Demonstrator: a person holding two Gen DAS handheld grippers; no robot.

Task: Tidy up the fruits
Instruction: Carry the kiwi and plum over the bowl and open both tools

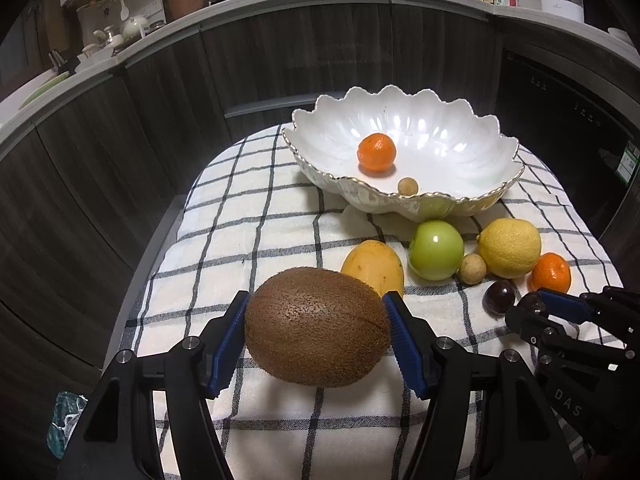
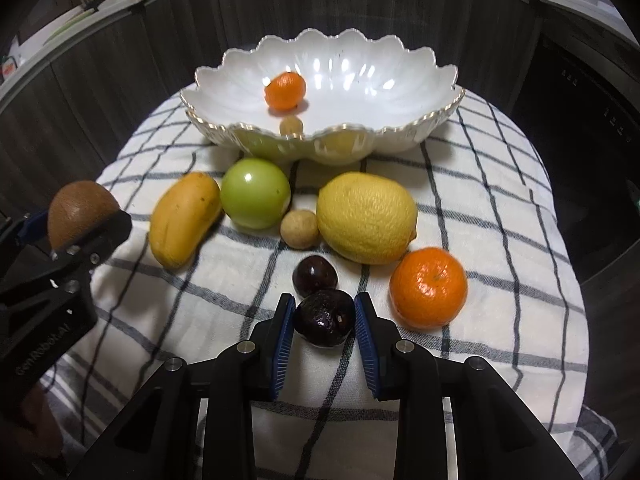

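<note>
- Jaws of my left gripper (image 1: 316, 324) are clamped on the fuzzy brown oval kiwi (image 1: 318, 326), one blue pad on each end; its long axis runs across, from pad to pad, and it sits above the checked white cloth (image 1: 248, 232).
- Jaws of my right gripper (image 2: 324, 320) flank the dark purple wrinkled round fruit (image 2: 325, 317); both pads sit right at its sides, though I cannot tell whether they press it.
- A second dark purple round fruit (image 2: 315, 276) lies just beyond it.
- The yellow elongated mango (image 2: 182, 220) lies tilted, its far end toward the green apple (image 2: 256, 192).
- The white scalloped ceramic bowl (image 2: 420, 76) at the far end holds a small orange mandarin (image 2: 285, 90) and a small tan round fruit (image 2: 291, 125).
</note>
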